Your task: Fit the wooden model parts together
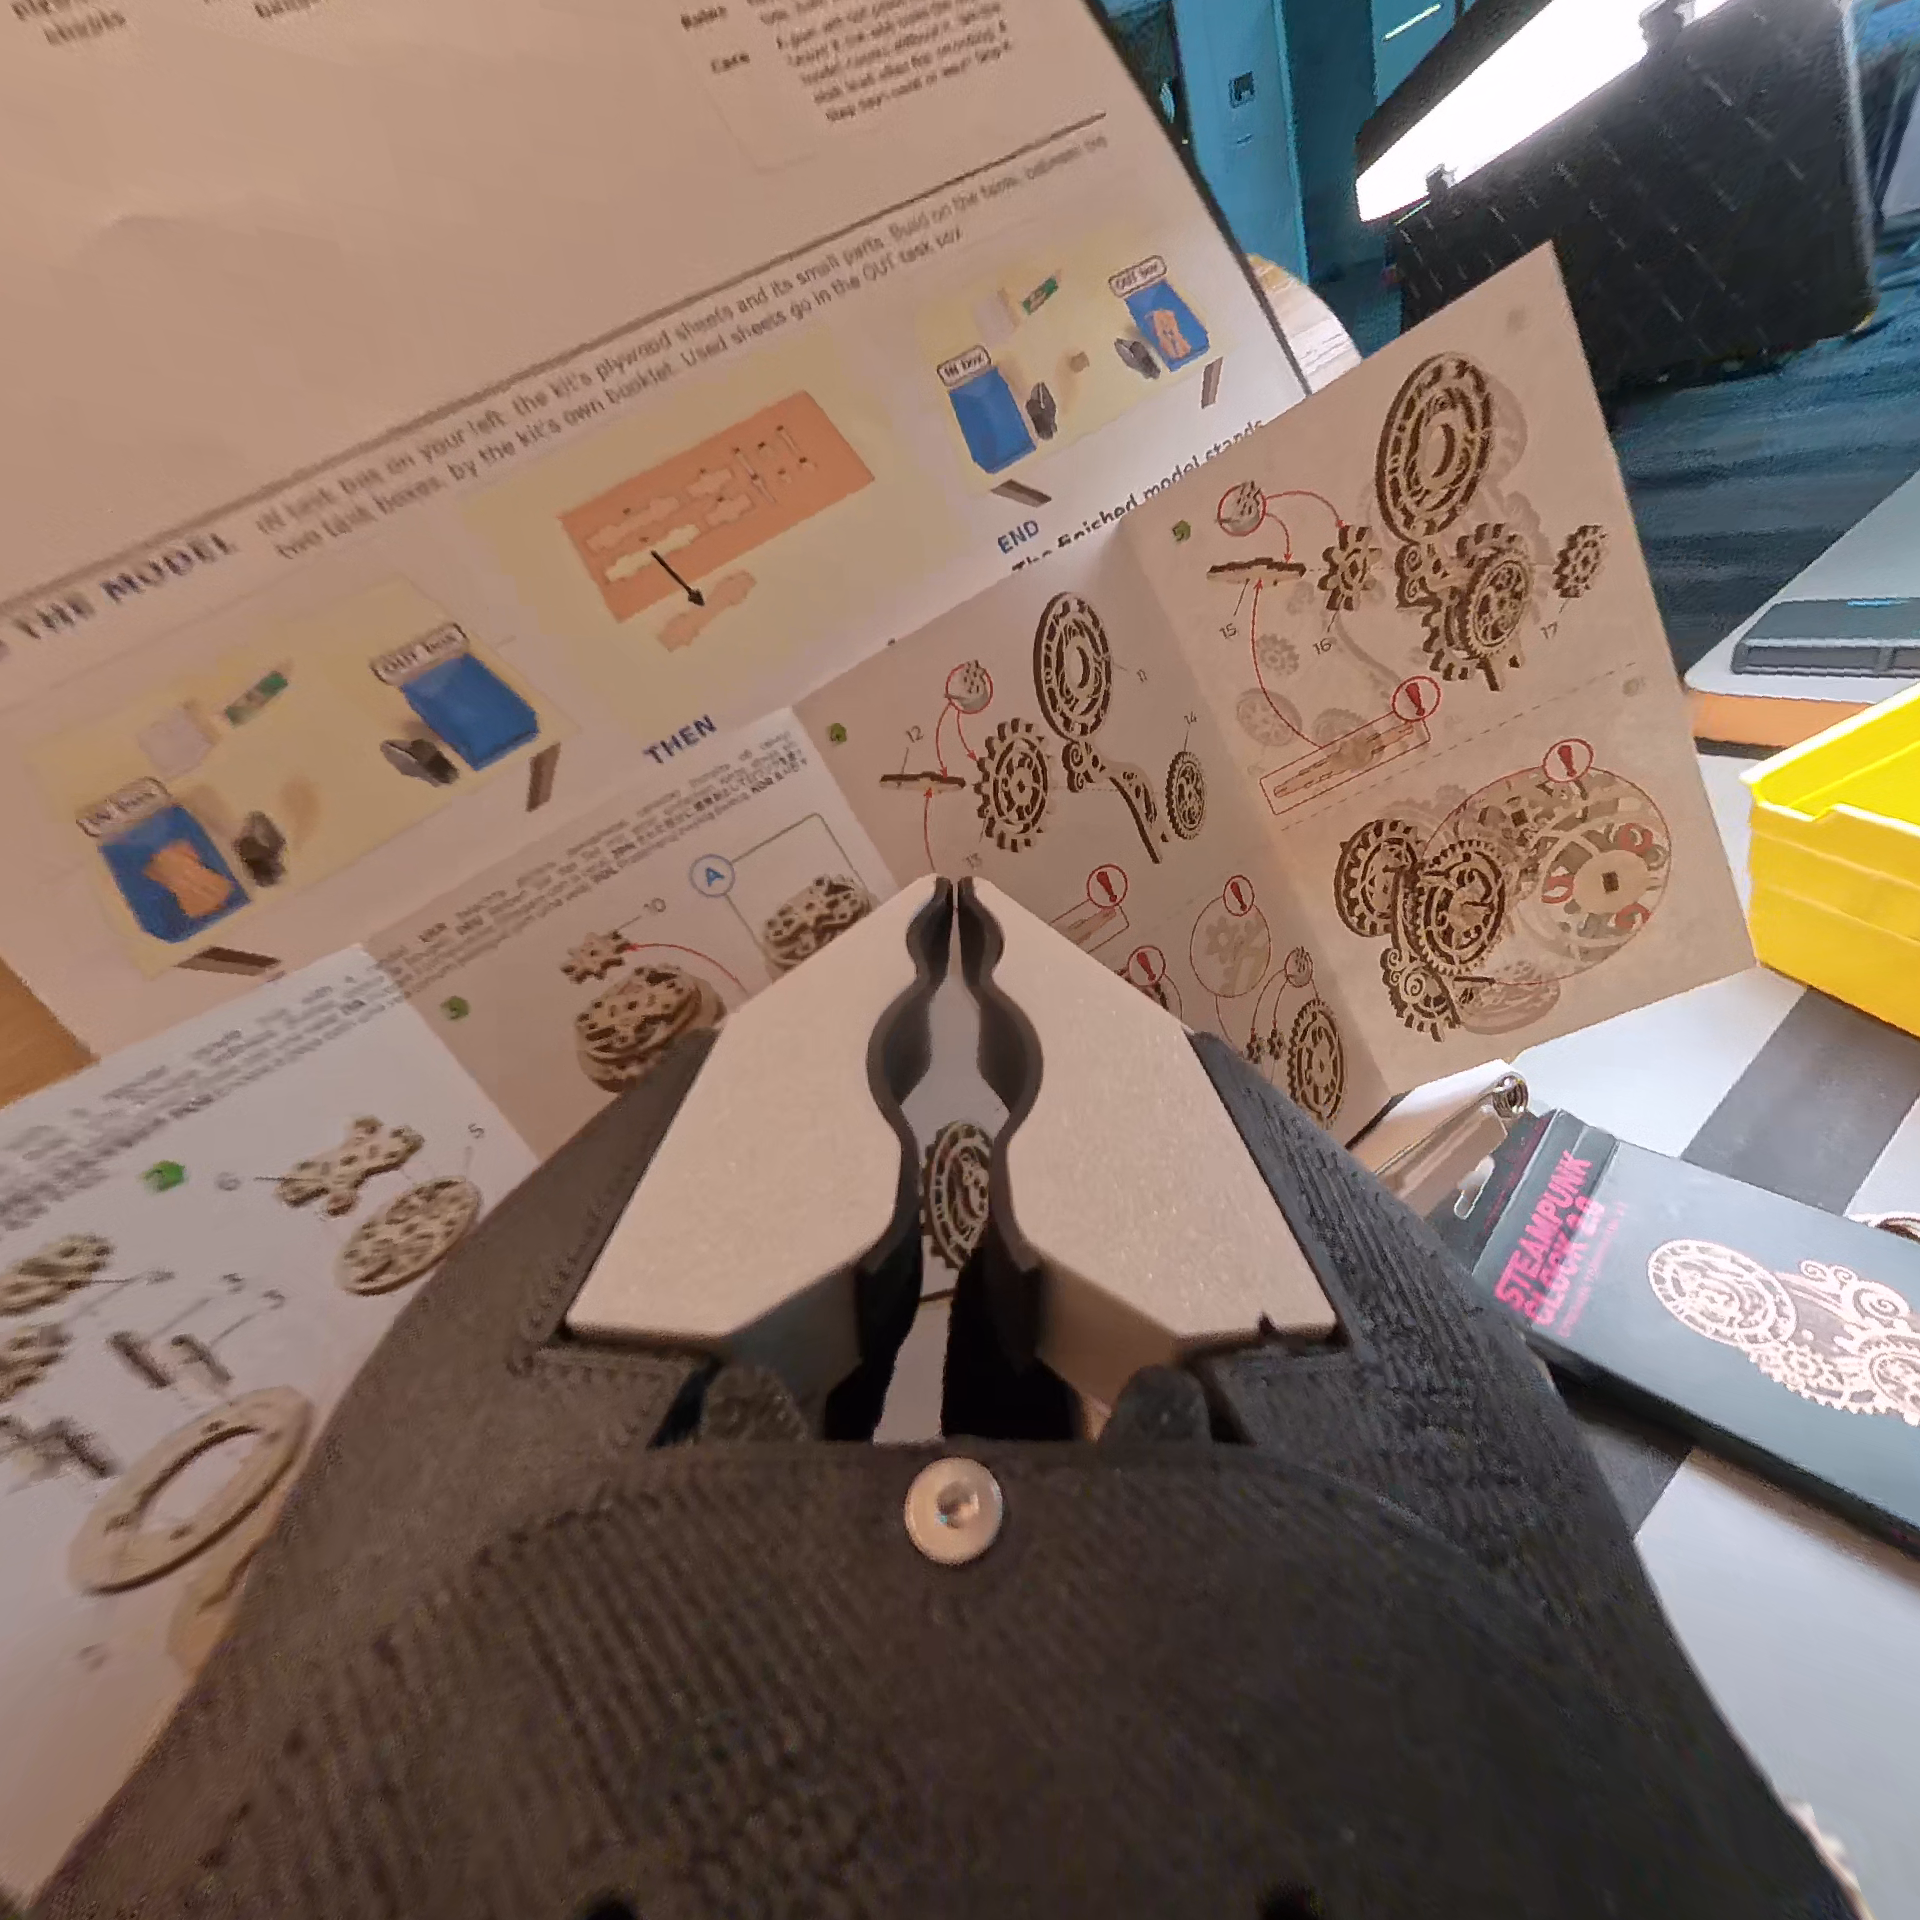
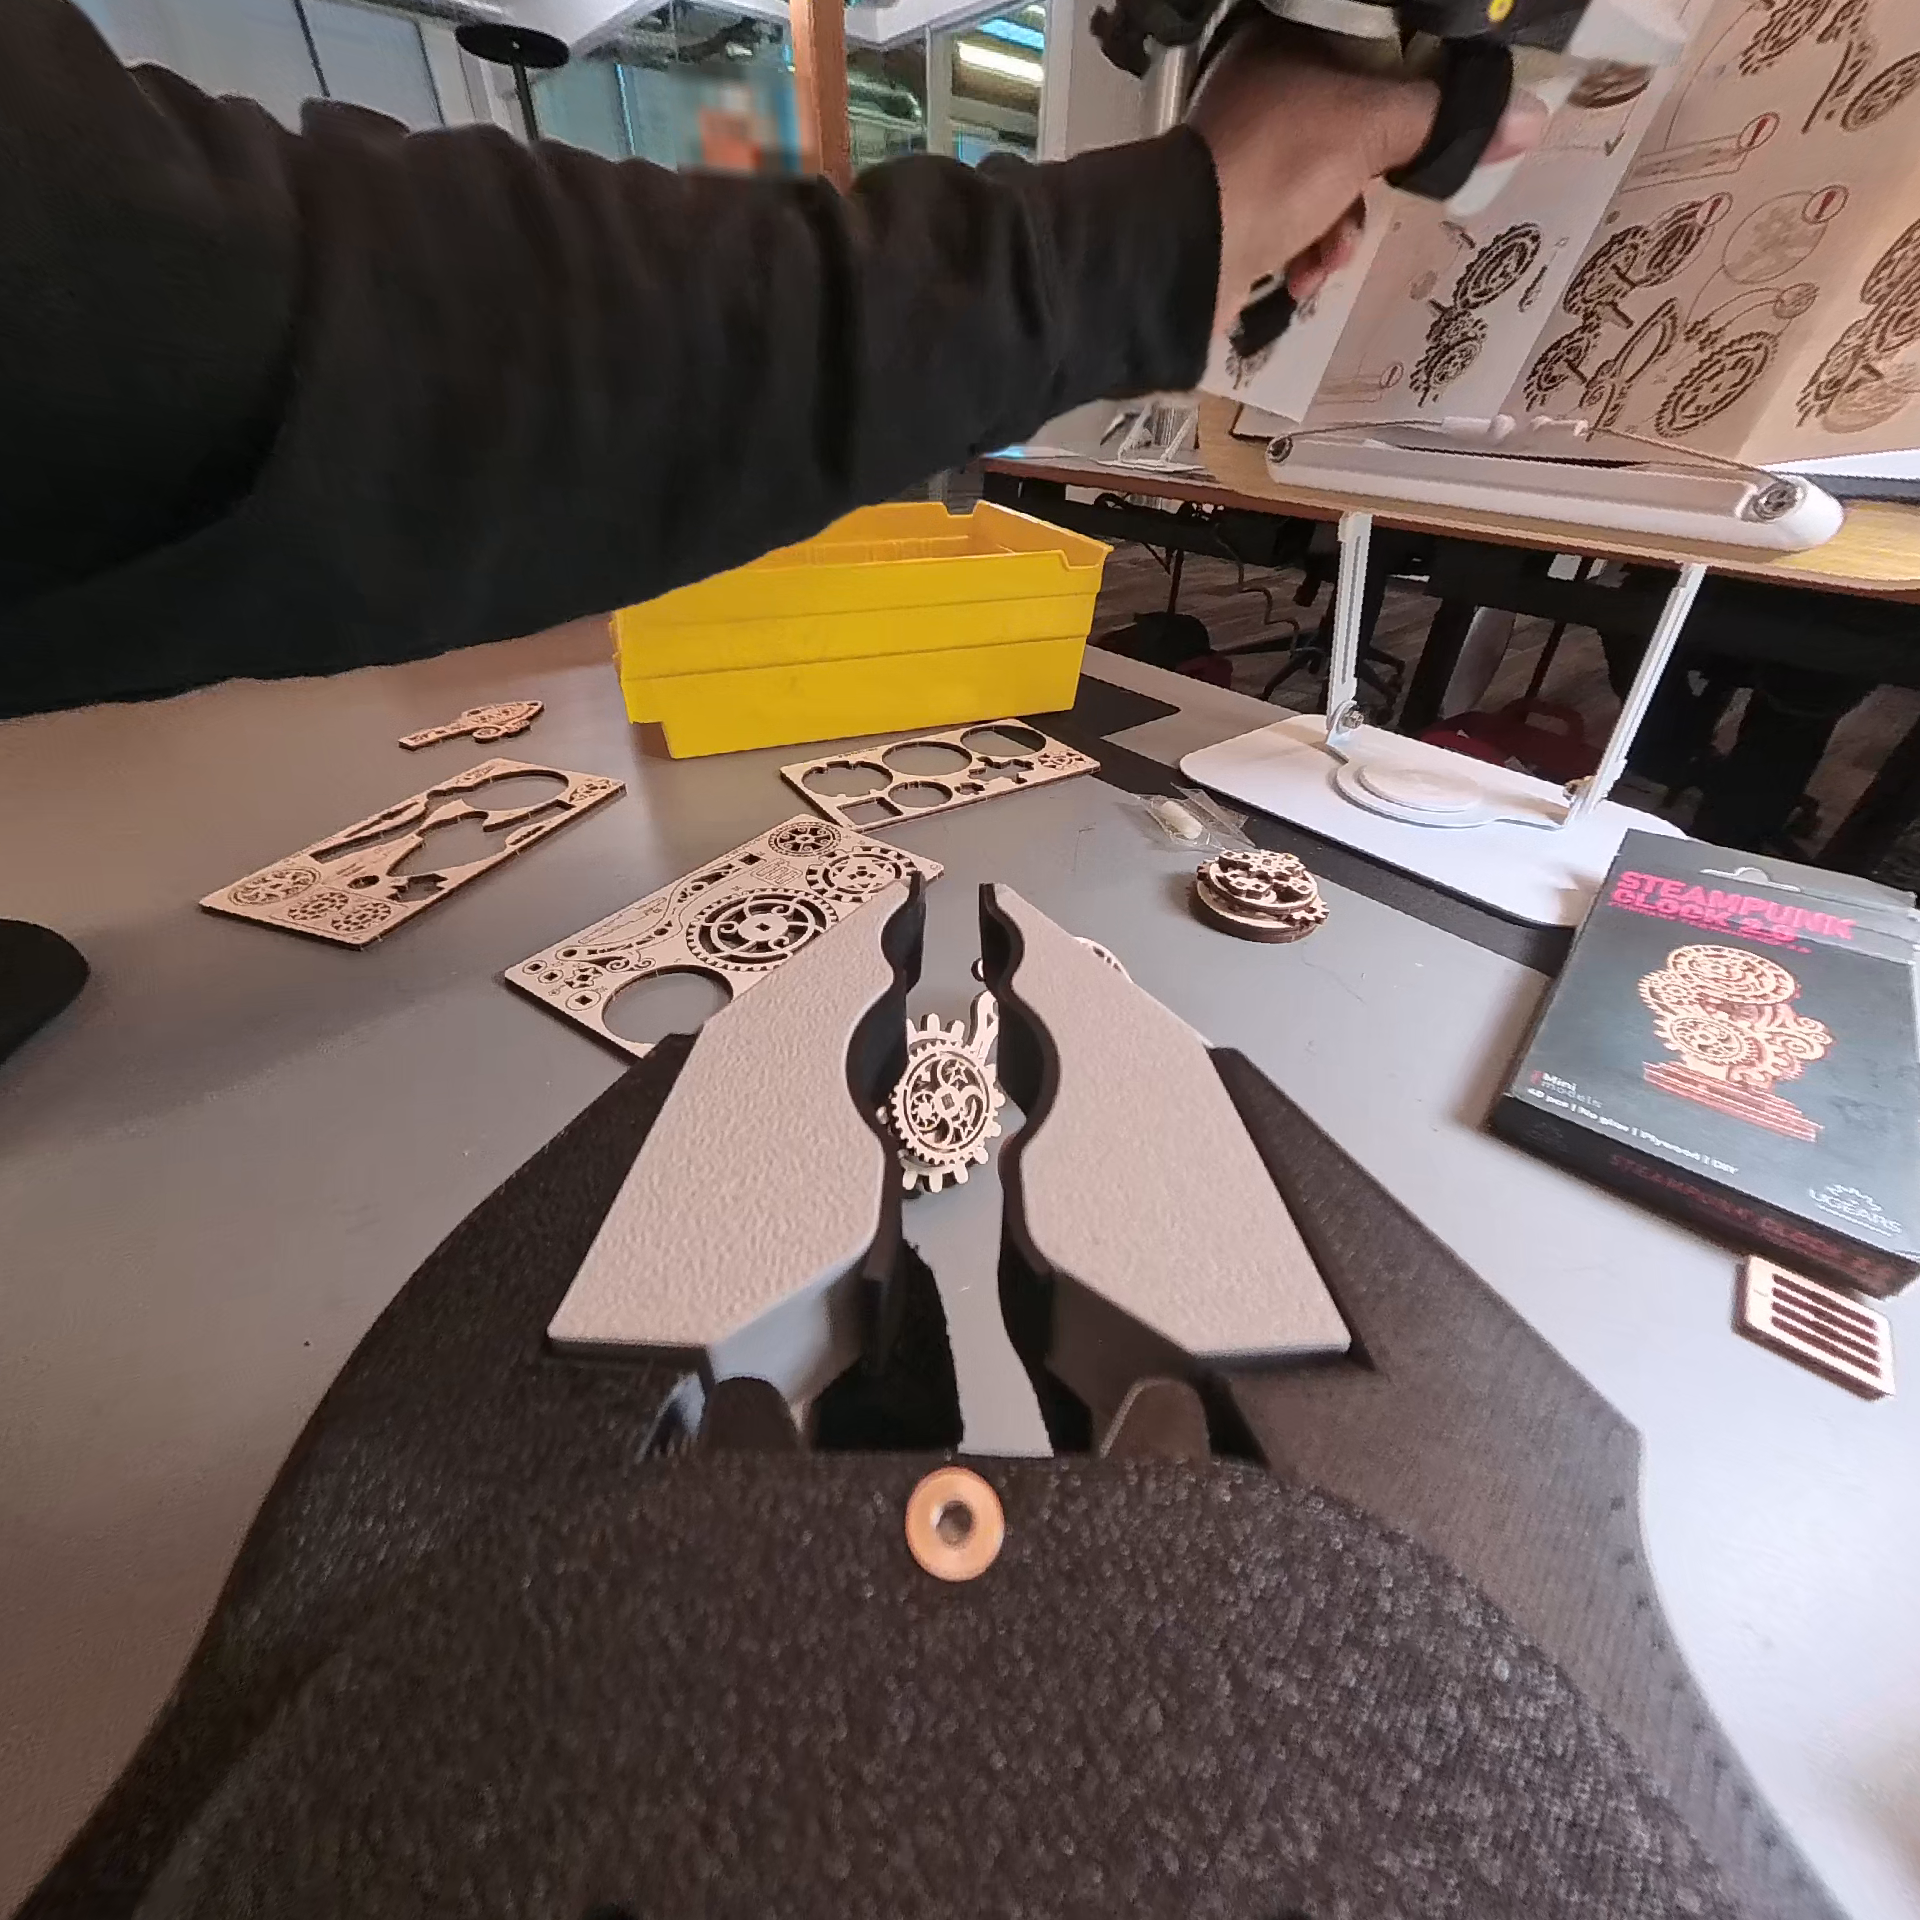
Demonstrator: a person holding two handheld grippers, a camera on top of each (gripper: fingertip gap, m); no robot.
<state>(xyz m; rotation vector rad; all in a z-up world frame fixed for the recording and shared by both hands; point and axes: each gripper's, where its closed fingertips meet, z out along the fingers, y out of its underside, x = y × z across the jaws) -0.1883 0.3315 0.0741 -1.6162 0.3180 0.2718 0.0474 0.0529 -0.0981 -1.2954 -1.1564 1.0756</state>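
Note:
My right gripper is shut on a small wooden gear assembly, held in the hollow between its grey fingers above the table. A round, partly built wooden model sits on the table beyond it to the right. Three plywood part sheets lie ahead and to the left. My left gripper is shut, its tips against a fold of the standing instruction booklet. I cannot tell whether paper is pinched between them. The booklet also shows in the right wrist view, with a hand at it.
A person's black-sleeved arm crosses above the table. Stacked yellow bins stand at the back, and show at the right of the left wrist view. A white book stand, the kit's dark box and a small slatted wooden plate are right. The gap from one gripper's tips to the other's is roughly 40 cm. My right gripper is the nearer one to the small slatted wooden plate: about 25 cm, against 40 cm.

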